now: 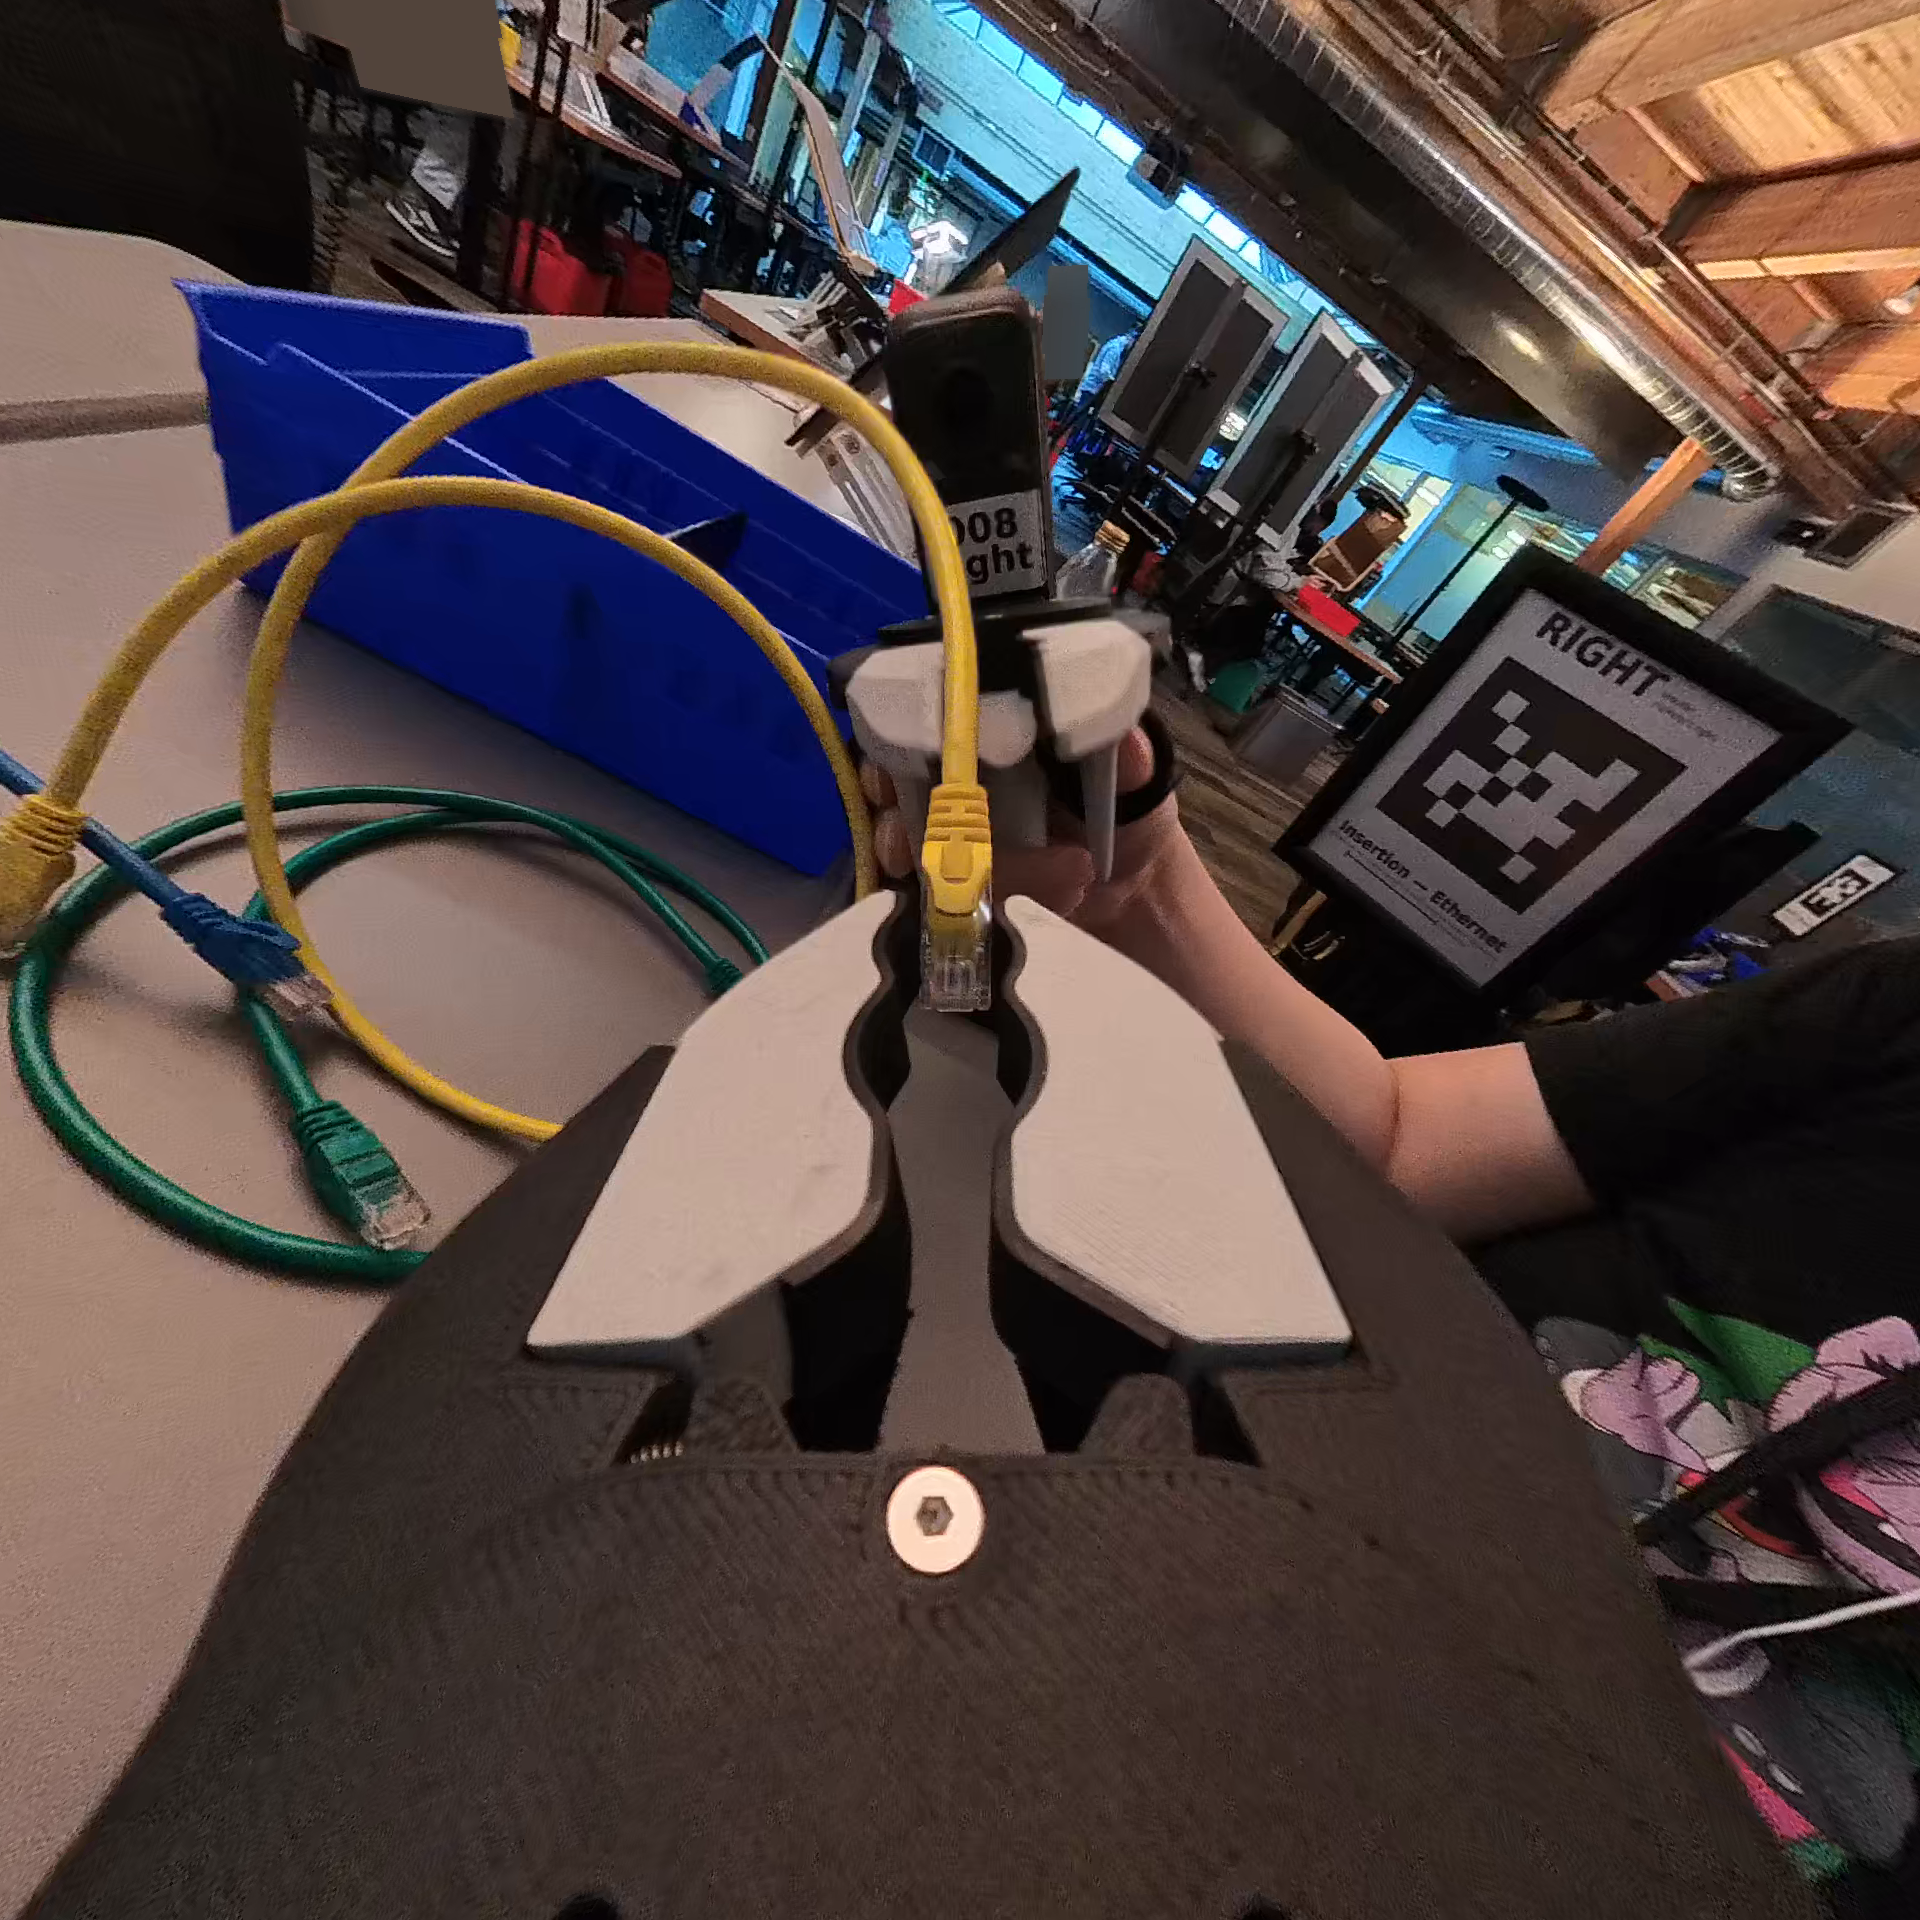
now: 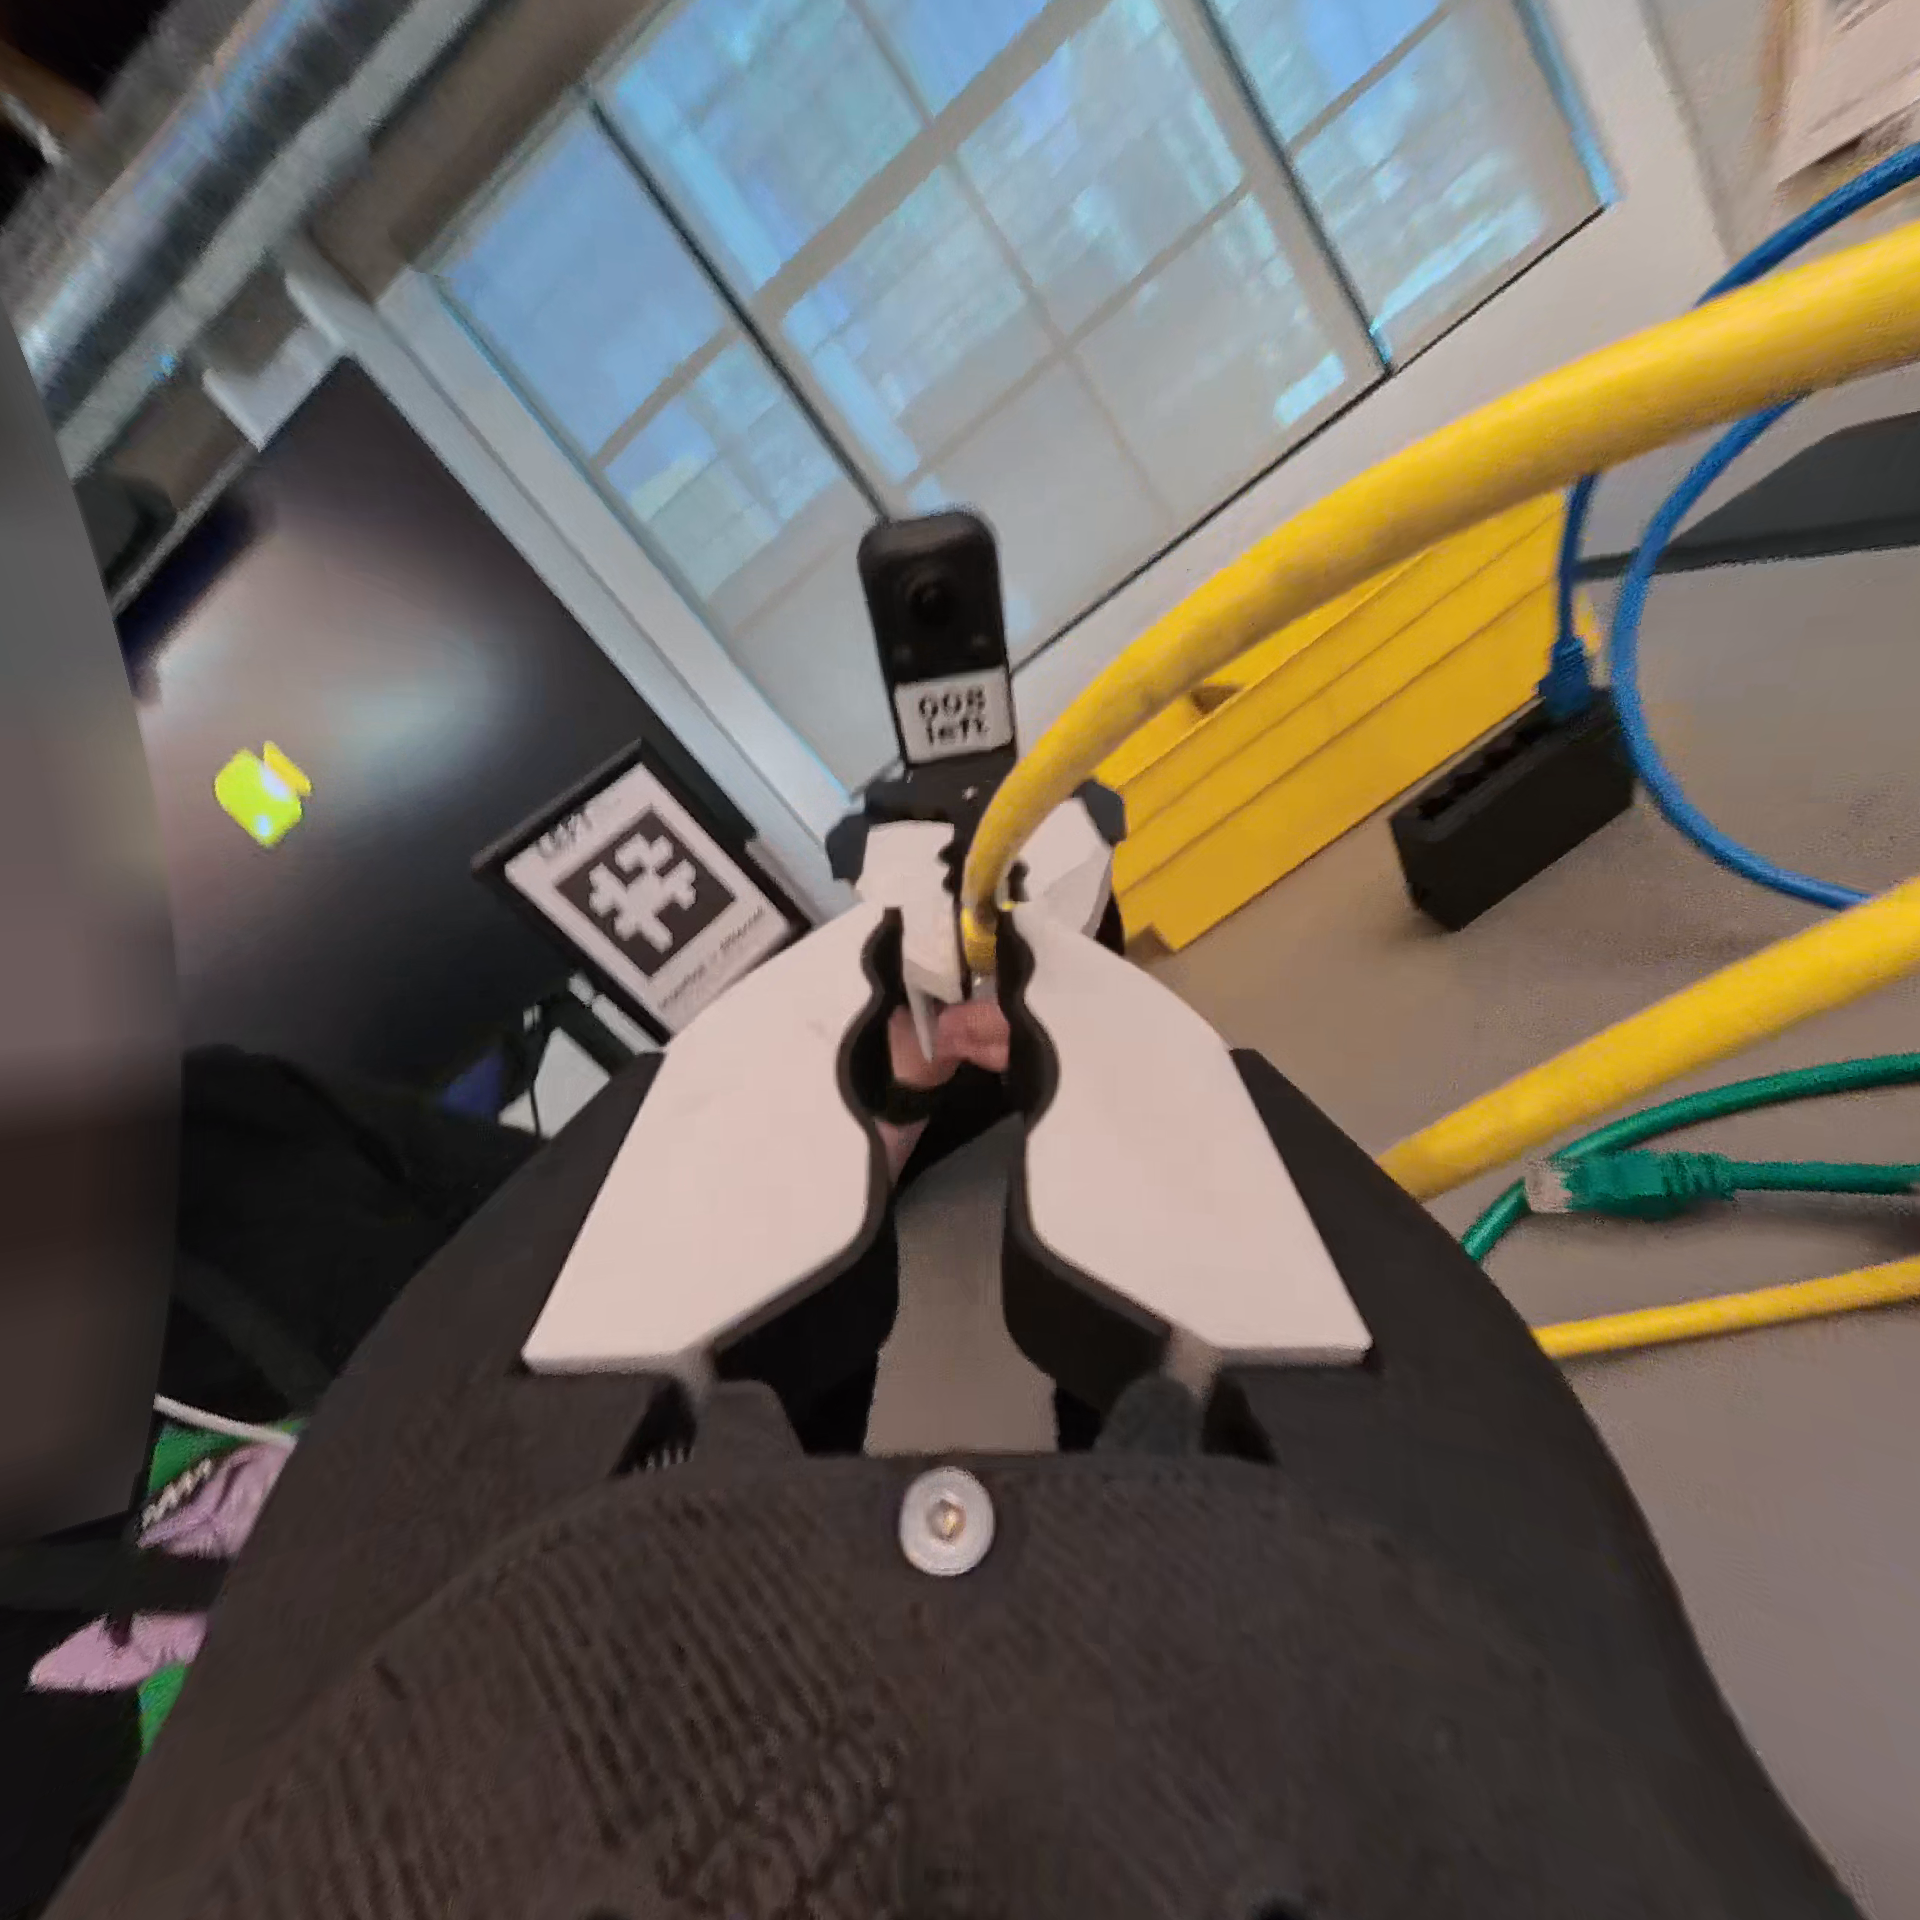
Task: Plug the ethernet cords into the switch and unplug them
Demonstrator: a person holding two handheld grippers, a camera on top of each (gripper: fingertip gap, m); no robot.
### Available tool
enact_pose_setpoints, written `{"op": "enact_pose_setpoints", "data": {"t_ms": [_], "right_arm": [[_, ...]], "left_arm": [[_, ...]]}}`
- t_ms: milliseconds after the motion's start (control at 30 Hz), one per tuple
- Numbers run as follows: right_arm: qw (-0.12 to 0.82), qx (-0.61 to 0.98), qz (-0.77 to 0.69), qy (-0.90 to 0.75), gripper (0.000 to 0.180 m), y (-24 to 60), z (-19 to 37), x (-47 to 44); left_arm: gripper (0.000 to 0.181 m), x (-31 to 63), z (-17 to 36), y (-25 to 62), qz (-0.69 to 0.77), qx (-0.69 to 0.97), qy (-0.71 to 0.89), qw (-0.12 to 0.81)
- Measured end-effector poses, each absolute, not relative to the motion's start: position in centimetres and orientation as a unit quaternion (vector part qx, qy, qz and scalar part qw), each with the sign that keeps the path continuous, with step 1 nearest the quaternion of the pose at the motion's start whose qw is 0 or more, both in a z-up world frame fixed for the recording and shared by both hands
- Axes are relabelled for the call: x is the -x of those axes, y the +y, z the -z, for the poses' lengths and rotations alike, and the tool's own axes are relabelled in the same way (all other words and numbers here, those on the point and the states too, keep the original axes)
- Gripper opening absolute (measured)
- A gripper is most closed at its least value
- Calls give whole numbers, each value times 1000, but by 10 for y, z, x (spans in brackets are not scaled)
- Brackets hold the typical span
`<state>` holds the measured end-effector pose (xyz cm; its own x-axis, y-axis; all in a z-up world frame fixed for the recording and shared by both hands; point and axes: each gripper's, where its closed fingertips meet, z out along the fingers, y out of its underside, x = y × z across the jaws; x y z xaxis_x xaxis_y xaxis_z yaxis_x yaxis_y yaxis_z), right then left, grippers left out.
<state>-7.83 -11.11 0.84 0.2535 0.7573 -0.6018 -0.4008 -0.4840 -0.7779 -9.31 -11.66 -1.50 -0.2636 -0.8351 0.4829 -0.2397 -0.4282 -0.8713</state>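
**Yellow cord held off the counter between two hand-held grippers**

- Counter: grey, carries everything below.
- Blue bin: open, with dividers, at the far side of the counter behind the cord loops.
- Yellow bin: next to the switch, seen in the right wrist view.
- Framed marker sign: black frame, white card with a checker pattern, standing beyond the counter edge.
- Left hand-held gripper: white fingers with dark pads, drawn in narrow and pinching the yellow plug between the tips.
- Right hand-held gripper: faces the left one tip to tip, held by a person's hand. The gap is narrow, with the cord end inside it; whether it grips cannot be told.
- Switch: small black box on the counter, well apart from both grippers, with a blue cord plugged into it.
- Yellow cord: two tall loops rising off the counter. Its plug is in the air, clear end toward the left camera.
- Green cord: coiled flat on the counter, plug loose.
- Blue cord: its loose plug lies across the green coil, touching the yellow loop.
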Motion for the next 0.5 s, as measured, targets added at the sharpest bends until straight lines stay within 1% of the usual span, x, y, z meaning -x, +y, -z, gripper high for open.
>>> {"op": "enact_pose_setpoints", "data": {"t_ms": [67, 167, 367, 500], "right_arm": [[476, 635, -580, -183, 20, -115, -4, 92], [495, 633, -558, -205, 20, -114, -5, 97], [471, 680, -521, -212, 21, -108, 7, 94], [430, 700, -503, -268, 23, -119, 16, 105]], "left_arm": [[12, 96, 17, -116, 634, 564, 481, 223], [11, 102, 17, -116, 633, 564, 486, 211], [12, 102, 25, -124, 595, 565, 529, 217], [12, 103, 28, -126, 591, 566, 536, 207]]}}
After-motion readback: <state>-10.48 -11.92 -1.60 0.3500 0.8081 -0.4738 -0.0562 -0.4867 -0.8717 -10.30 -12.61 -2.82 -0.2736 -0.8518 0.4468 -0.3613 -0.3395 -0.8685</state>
